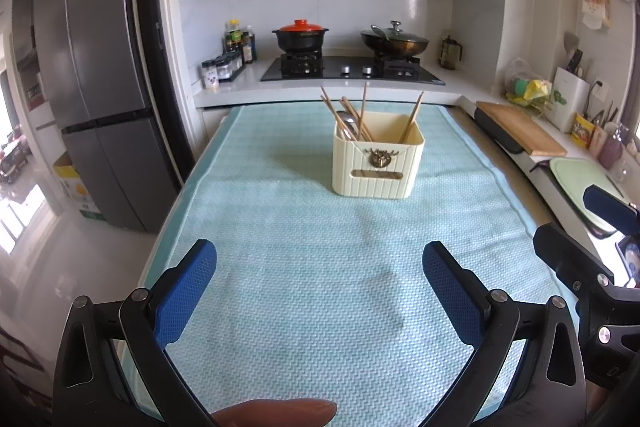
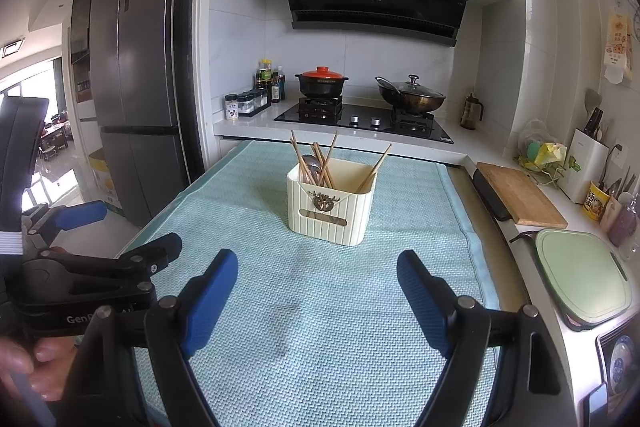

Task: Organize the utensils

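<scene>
Bench point(image 1: 280, 307) under a pale green woven cloth point(image 1: 320, 227). Cream ribbed utensil holder point(image 1: 376, 163) stands upright on the cloth's far half; wooden chopsticks point(image 1: 362, 115) and a metal spoon point(image 1: 347, 125) lean inside. Nearer than the holder, left hand-held gripper point(image 1: 320, 291) and right hand-held gripper point(image 2: 318, 299) hover, both spread wide, nothing between the blue pads.

Both wrist cameras are looking forward and slightly downward along their own blue fingers, across a light blue cloth point(image 1: 320, 287) toward the stove point(image 1: 352, 69) at the far wall. The left view is sitting left of the right one, catching the right gripper point(image 1: 600, 223) at its right edge; the right view is catching the left gripper point(image 2: 116, 231) at its left edge. Both are sharing the cream utensil holder point(image 1: 378, 163), standing mid-cloth, well ahead.
</scene>
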Demonstrator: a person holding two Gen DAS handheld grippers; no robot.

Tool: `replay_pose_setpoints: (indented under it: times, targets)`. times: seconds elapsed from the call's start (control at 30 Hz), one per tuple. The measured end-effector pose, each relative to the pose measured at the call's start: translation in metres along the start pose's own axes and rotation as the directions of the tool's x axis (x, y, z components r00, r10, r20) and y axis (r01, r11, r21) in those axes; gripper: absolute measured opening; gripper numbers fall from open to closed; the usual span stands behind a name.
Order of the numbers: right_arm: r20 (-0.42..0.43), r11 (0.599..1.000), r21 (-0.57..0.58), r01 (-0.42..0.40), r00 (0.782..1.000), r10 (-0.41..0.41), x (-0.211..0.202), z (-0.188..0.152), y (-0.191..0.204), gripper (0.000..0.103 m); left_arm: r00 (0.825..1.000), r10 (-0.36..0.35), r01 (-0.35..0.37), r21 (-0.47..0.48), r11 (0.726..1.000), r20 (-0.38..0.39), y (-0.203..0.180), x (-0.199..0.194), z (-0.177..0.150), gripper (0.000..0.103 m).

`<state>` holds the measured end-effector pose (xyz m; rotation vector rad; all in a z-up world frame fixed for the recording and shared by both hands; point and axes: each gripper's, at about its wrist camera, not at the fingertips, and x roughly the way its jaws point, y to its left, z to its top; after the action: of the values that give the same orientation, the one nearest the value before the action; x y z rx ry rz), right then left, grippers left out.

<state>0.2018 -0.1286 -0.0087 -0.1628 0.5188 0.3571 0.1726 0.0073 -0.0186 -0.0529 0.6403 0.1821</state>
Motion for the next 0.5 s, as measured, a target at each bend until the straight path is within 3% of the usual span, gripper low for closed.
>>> replay_pose_setpoints:
  times: [0.5]
  targets:
    - [0.003, 1.000, -0.002, -0.001, 1.000, 0.001, 0.0003, 0.0014, -0.0011, 0.084, 1.000, -0.006, 0.006, 0.003, 1.000, 0.000, -0.0019, 0.0001, 0.0008, 0.103]
